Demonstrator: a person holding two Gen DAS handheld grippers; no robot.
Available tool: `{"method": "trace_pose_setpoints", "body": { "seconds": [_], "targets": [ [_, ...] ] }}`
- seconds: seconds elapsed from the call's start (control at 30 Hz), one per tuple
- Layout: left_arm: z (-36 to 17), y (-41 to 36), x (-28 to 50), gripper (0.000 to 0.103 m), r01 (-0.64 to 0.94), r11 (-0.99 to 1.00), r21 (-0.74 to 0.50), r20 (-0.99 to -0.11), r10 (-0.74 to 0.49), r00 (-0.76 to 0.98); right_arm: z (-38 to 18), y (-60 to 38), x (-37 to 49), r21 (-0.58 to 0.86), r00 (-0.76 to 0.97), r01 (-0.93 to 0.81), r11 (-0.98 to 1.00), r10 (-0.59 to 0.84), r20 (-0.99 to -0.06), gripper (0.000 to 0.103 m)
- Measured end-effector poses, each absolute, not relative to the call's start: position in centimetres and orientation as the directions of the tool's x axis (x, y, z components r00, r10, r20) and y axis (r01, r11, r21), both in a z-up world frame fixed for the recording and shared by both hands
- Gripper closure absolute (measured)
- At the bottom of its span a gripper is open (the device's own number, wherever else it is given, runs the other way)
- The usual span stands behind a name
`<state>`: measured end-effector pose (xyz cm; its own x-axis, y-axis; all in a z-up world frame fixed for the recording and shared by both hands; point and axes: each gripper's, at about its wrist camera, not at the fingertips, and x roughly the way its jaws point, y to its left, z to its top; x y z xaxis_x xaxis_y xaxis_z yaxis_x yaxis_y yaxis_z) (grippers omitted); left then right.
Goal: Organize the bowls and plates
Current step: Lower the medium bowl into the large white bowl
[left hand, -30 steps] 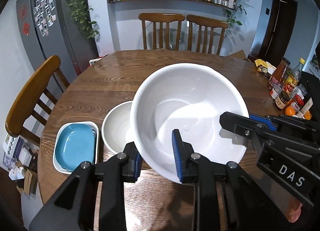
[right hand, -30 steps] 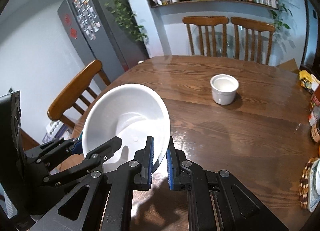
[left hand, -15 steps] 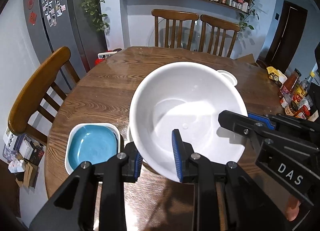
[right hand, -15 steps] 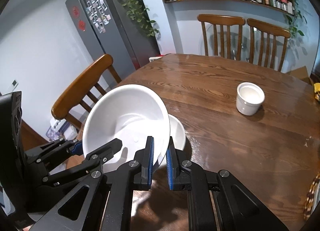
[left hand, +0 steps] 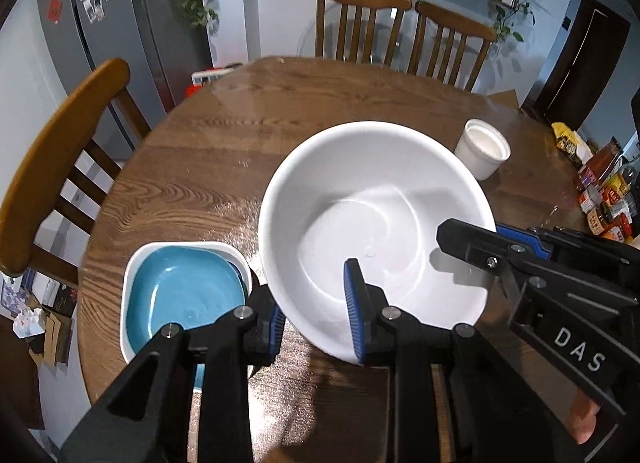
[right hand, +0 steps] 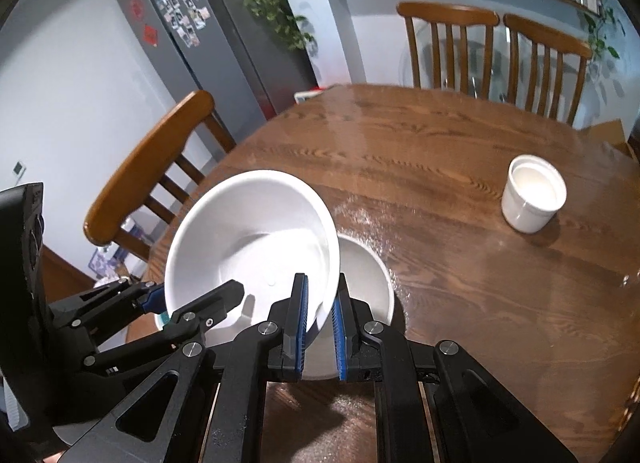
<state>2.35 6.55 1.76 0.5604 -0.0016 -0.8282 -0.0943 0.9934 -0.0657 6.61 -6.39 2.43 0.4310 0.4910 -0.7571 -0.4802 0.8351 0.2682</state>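
**Both grippers on the big white bowl, over the smaller one**

I have the large white bowl (left hand: 372, 223) pinched from two sides. My left gripper (left hand: 316, 319) is closed on its near-left rim, one blue pad inside the wall and one outside. My right gripper (right hand: 320, 323) is nearly shut on the opposite rim, the thin wall caught between its pads. The bowl is tilted and off the table (left hand: 224, 135).

From the left wrist camera I see what the right one barely shows: a blue plate (left hand: 180, 299) sitting inside a white square dish (left hand: 132, 263), just left of the bowl, at the table's near edge. The right gripper's fingers reach in from the right here, along with a cluster of jars and bottles (left hand: 604, 195) at the table's right edge.

From the right wrist camera I see what the left one hides: a smaller white bowl (right hand: 368, 279) resting on the table, directly under and just right of the big bowl, partly covered by it. I cannot tell whether the two touch.

Both views show a white ribbed cup (right hand: 532, 199) standing well apart on the far right of the round wooden table. Wooden chairs (right hand: 492, 51) stand behind and to the left, a grey fridge (right hand: 212, 35) covered in photos stands by a trailing plant, and a shelf of jars runs along the back wall.
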Motion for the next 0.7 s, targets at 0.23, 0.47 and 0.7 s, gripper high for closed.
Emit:
{"method": "trace_pose_setpoints", "body": {
  "seconds": [0.23,0.47,0.7],
  "targets": [
    [-0.9,6.5,3.4,0.078,-0.08,0.995,-0.066,-0.868,-0.017,0.497,-0.5,-6.0,7.9,0.283,0.374,-0.438,0.853,0.459,-0.806,0.09],
    [-2.6,6.6,3.8,0.078,-0.068,0.996,-0.053,-0.886,-0.016,0.464,-2.3,-5.9,8.6,0.279,0.34,-0.416,0.865,0.433,-0.835,0.09],
    [-3.8,6.5,4.2,0.078,-0.06,0.998,-0.023,-0.895,0.006,0.446,-3.5,-5.6,9.2,0.276,0.317,-0.41,0.869,0.419,-0.851,0.09]
  ]
}}
